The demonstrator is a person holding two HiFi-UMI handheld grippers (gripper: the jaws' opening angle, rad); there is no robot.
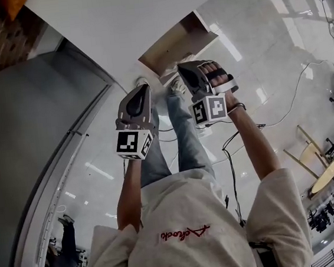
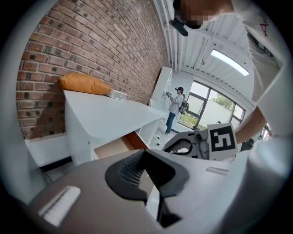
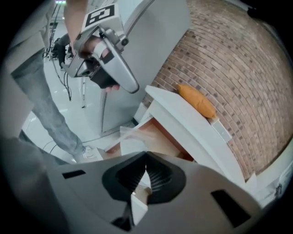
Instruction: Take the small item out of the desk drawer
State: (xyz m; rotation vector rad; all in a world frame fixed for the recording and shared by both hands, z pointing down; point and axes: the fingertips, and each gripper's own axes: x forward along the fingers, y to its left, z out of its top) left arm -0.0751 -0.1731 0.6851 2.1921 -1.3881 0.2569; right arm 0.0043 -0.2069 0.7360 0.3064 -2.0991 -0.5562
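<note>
The right claw (image 3: 146, 165) was pressed shut at lower centre, pointing at the open drawer (image 3: 161, 137) of the white desk (image 3: 183, 121). A pale, blurred item (image 3: 127, 138) lay inside the drawer. The left claw (image 2: 145, 157) was also closed. The red shirt script (image 1: 183, 233) was illegible.

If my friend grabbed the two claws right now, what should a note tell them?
Left claw: shut, nothing in it, held up beside the desk.
Right claw: shut, pointing at the open drawer. I can't see that it grips anything.
Things: a pale crumpled thing lies at the front of the drawer. It may be the small item, but it is too blurry to be sure.
Done: the drawer is open.
Left: open a claw, pick the item up and lift it out.
</note>
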